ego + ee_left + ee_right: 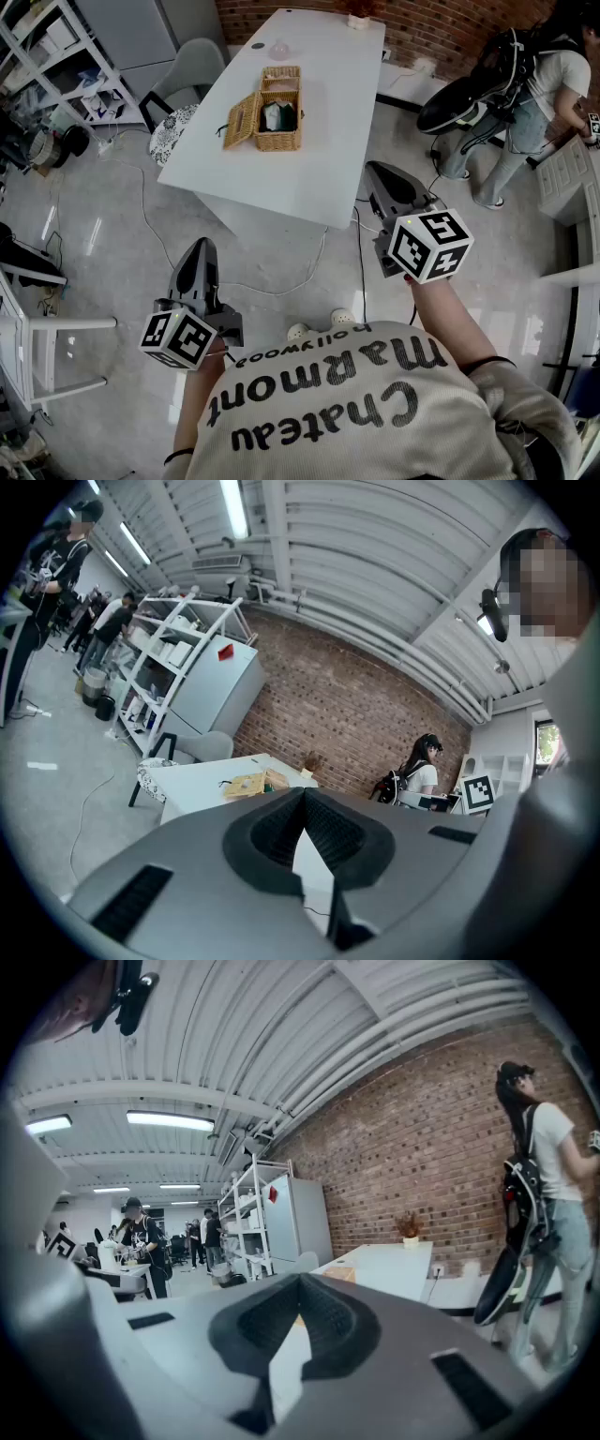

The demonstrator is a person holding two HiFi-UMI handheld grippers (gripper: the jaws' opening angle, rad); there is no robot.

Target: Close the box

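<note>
Head view: one wicker box (278, 142)

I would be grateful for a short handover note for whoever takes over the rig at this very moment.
Left gripper: shut, empty, held in the air short of the table.
Right gripper: shut, empty, also in the air, off the table's near corner.
Box: a wicker one on the white table, with its lid swung open to the left in the head view.
Done: nothing yet; the box is untouched.
Left: step closer, swing the lid over and probably press it down.
</note>
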